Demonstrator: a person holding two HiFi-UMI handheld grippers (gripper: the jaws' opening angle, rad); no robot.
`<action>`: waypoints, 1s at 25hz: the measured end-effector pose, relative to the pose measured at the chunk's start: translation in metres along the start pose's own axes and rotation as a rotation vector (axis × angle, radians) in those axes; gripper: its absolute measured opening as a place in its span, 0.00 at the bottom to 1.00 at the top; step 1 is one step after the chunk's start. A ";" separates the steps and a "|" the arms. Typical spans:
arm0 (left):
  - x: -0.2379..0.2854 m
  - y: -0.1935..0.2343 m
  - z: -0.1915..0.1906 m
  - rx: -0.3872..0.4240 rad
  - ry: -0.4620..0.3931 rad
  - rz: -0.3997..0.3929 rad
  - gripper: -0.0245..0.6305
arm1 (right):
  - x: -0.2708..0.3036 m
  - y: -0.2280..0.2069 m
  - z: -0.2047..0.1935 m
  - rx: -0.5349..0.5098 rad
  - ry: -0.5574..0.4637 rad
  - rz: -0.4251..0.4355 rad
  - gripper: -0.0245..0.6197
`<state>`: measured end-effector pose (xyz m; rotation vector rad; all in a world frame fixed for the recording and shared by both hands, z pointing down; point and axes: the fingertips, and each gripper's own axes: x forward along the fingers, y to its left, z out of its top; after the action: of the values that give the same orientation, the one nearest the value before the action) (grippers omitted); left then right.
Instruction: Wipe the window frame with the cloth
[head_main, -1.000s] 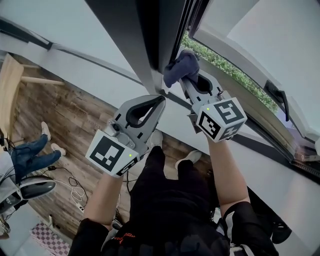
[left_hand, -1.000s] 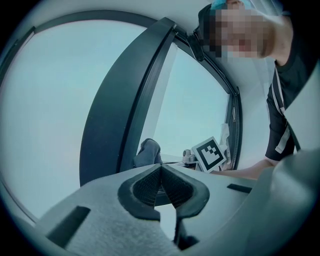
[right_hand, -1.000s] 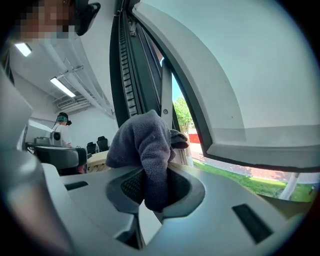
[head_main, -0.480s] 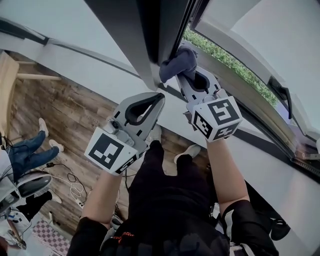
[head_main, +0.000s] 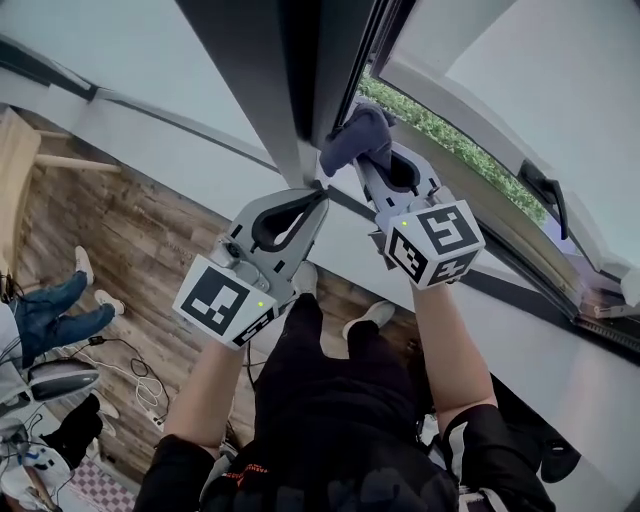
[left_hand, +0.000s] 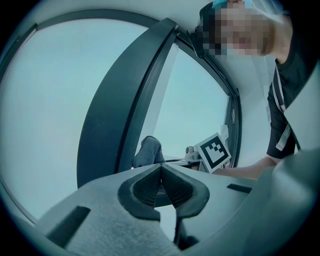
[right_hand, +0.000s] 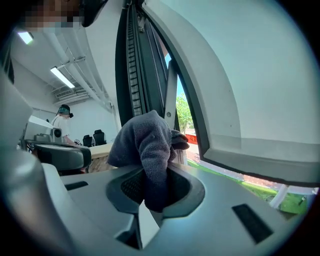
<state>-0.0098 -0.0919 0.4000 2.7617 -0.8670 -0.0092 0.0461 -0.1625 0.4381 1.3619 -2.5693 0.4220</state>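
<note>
Cloth (head_main: 357, 138) upper centre, against frame (head_main: 300, 90) edge, pinched tight in right tool (head_main: 372, 165). Left tool (head_main: 320, 197) jaws together, empty, just below. Risk: friction on frame drags cloth from grip, and it likely drops out through open window gap.

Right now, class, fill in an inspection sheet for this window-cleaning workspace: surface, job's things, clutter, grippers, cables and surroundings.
Surface: dark window frame, upright, with the sash beside it open.
Job's things: grey cloth, bunched against the frame's edge.
Clutter: nothing seen on the frame.
Grippers: right gripper shut on the cloth; left gripper shut with nothing between its jaws, close to the frame.
Cables: loose cables on the wooden floor.
Surroundings: green hedge outside; another person's legs at the left.
</note>
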 end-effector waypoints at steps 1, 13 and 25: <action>0.001 -0.001 0.005 0.005 -0.005 -0.002 0.07 | -0.003 0.000 0.007 -0.004 -0.010 -0.001 0.12; 0.001 -0.019 0.096 0.122 -0.102 -0.022 0.07 | -0.048 0.004 0.142 -0.117 -0.199 -0.018 0.12; -0.004 -0.045 0.169 0.228 -0.204 -0.056 0.07 | -0.099 0.026 0.295 -0.298 -0.411 -0.041 0.12</action>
<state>-0.0006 -0.0931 0.2254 3.0387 -0.8888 -0.2185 0.0661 -0.1730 0.1262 1.5094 -2.7596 -0.2705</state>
